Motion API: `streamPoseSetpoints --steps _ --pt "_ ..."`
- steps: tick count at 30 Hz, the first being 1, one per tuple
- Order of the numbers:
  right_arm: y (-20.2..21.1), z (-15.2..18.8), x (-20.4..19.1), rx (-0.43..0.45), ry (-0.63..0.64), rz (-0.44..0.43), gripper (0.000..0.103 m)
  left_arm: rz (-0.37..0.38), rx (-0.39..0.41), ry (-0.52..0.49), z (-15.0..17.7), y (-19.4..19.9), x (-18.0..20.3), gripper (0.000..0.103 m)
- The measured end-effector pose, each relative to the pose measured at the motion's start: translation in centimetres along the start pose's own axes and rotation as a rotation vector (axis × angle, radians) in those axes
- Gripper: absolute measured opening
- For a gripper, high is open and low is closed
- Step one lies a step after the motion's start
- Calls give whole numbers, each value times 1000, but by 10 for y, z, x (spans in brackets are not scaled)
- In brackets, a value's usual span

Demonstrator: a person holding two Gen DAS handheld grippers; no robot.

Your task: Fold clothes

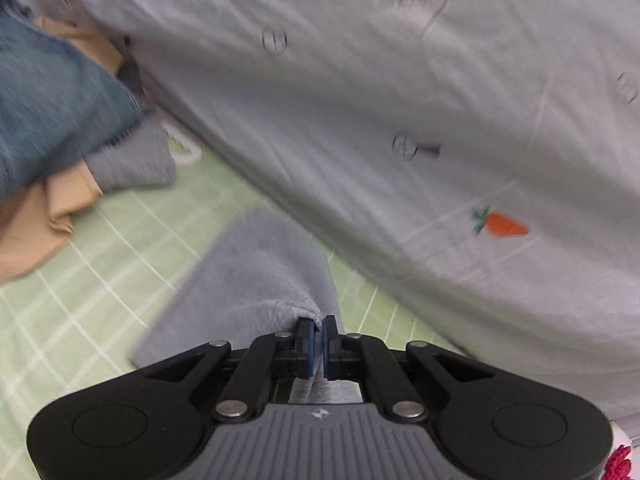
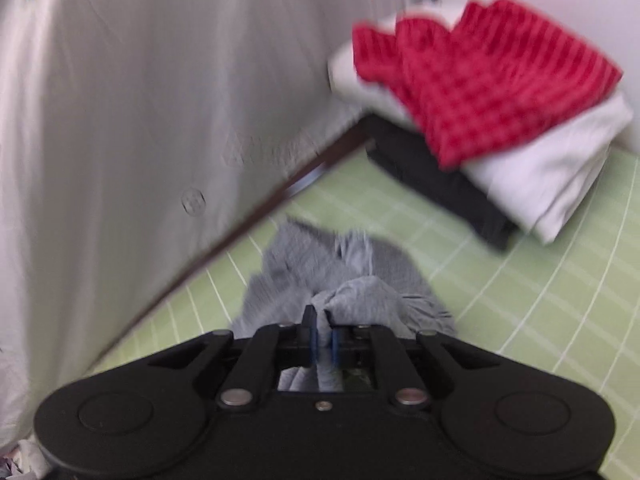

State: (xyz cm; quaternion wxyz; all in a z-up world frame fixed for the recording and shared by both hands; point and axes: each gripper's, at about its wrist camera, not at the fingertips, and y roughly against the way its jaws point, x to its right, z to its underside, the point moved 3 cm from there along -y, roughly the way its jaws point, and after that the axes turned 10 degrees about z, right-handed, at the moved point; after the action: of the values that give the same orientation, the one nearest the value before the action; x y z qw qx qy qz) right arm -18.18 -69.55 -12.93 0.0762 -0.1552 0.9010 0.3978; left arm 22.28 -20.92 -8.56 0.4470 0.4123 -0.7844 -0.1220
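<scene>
A grey garment (image 1: 256, 276) lies stretched over a green checked sheet (image 1: 100, 280), pinched at two points. In the left wrist view, the left gripper (image 1: 319, 346) is clenched on a bunched edge of the soft grey fabric, which fans out ahead of the blue-padded fingers (image 1: 307, 344) and trails back between them. In the right wrist view, the right gripper (image 2: 323, 346) is likewise clamped on a crumpled fold of the grey garment (image 2: 336, 276), the cloth rumpled and partly lifted off the sheet just ahead of the jaws.

Beyond the garment, a pale grey cover (image 1: 400, 100) printed with a small orange carrot (image 1: 502, 222) rises like a wall along the sheet's far edge. To the left in the left wrist view sits an unsorted heap: a blue denim piece (image 1: 60, 120) on top of a grey knit (image 1: 136, 160) and a tan garment (image 1: 44, 224).

In the right wrist view, a stack stands well apart from the grey garment near the upper right: a red checked cloth (image 2: 480, 80) on a folded white piece (image 2: 552, 168), over a black folded item (image 2: 432, 176). Both views are blurred.
</scene>
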Motion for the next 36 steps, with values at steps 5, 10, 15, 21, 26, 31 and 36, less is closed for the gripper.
streamPoseSetpoints --steps 5,10,15,21,26,31,36 --pt "72 -23 38 153 -30 -29 7 19 124 -40 -10 92 3 3" --pt "132 -13 89 242 -86 17 7 -20 201 -17 35 176 -26 3" --pt "119 40 128 108 -17 190 7 -174 38 228 112 181 -100 3" --pt "113 96 141 -13 -7 201 7 -226 -22 310 157 203 -135 2" --pt "109 122 141 -85 36 194 7 -250 -38 283 169 210 -141 2" --pt "102 143 126 -144 133 170 7 -259 -37 294 176 209 -142 2" --pt "101 133 125 -110 132 188 7 -271 2 248 159 209 -140 2"
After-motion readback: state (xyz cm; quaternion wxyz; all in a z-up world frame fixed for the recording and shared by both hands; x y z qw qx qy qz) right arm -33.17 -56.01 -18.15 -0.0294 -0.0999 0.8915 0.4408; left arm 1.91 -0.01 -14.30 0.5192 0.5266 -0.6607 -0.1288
